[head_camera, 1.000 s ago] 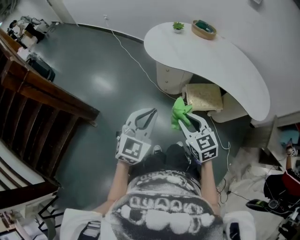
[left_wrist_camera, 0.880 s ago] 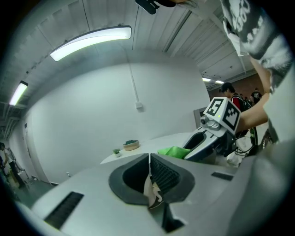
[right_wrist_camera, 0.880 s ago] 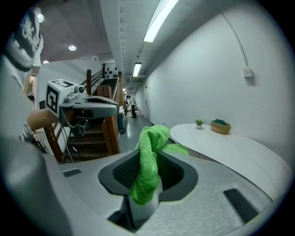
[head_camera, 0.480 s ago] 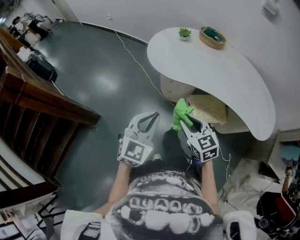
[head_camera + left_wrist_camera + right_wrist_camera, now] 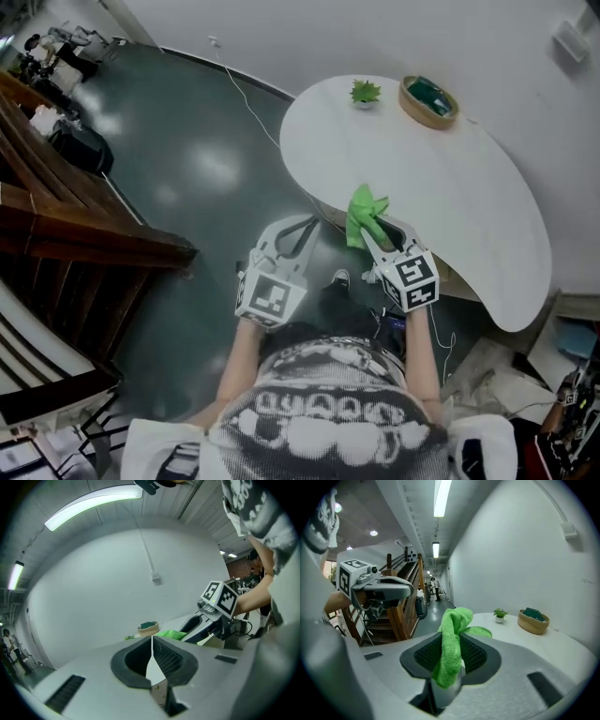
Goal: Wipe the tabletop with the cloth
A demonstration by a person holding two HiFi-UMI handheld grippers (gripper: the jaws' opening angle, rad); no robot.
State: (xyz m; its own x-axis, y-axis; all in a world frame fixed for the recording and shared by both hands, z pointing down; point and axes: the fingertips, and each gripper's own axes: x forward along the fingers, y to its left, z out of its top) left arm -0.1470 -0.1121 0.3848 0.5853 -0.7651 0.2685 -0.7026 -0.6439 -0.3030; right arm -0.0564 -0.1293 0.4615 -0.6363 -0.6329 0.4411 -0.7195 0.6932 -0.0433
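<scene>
Short-sleeved shirt (image 5: 328, 417) with bold black-and-white print

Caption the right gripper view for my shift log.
Right gripper shut on a bright green terry cloth, facing the white curved tabletop with a small potted plant and a round tan bowl.

A: What is sitting on the table (image 5: 469, 178)?
B: A potted plant (image 5: 366, 92) and a bowl (image 5: 428, 100) are standing at its far edge, the plant left of the bowl.
A: And nearer?
B: The cloth (image 5: 364, 214) is sitting in the right gripper (image 5: 373, 225) over the table's near-left edge. The left gripper (image 5: 302, 228) is hovering just left, over the floor (image 5: 187, 169).
</scene>
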